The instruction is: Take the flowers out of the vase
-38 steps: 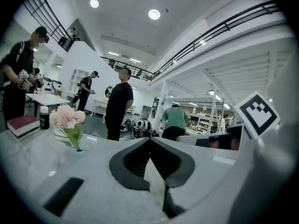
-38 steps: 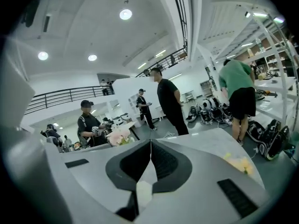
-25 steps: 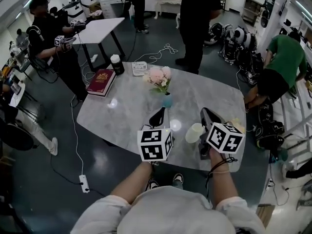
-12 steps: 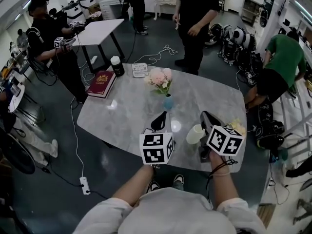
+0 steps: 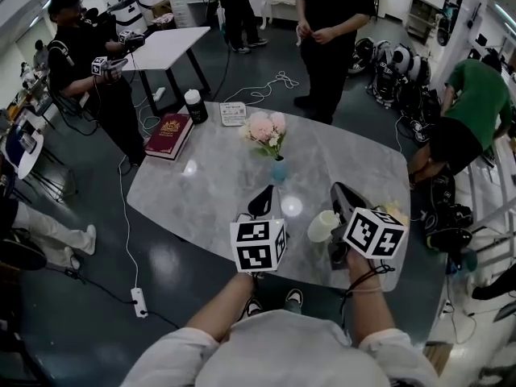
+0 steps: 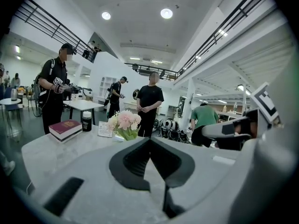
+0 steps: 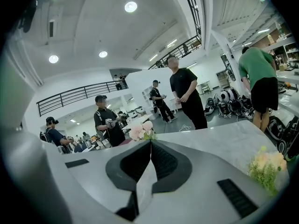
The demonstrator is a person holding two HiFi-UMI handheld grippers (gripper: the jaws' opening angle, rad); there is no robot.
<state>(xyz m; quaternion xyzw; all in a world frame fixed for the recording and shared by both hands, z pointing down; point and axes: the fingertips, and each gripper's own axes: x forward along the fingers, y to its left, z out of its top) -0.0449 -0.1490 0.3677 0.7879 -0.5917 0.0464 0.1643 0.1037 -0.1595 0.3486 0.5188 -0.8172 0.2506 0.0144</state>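
Note:
Pink flowers stand in a small light-blue vase near the middle of the grey marble table. The same bouquet shows as flowers in the left gripper view and flowers in the right gripper view, straight ahead of each gripper. My left gripper is shut and empty, a short way in front of the vase. To its right my right gripper is also shut with nothing in it. Both hover over the table's near side.
A white cup stands between the grippers, and yellow flowers lie at the right. A red book, a dark jar and a small card sit at the far side. Several people stand around the table.
Both grippers have stayed nearly where they were. The person in black beyond the table has shifted and brought the hands together.

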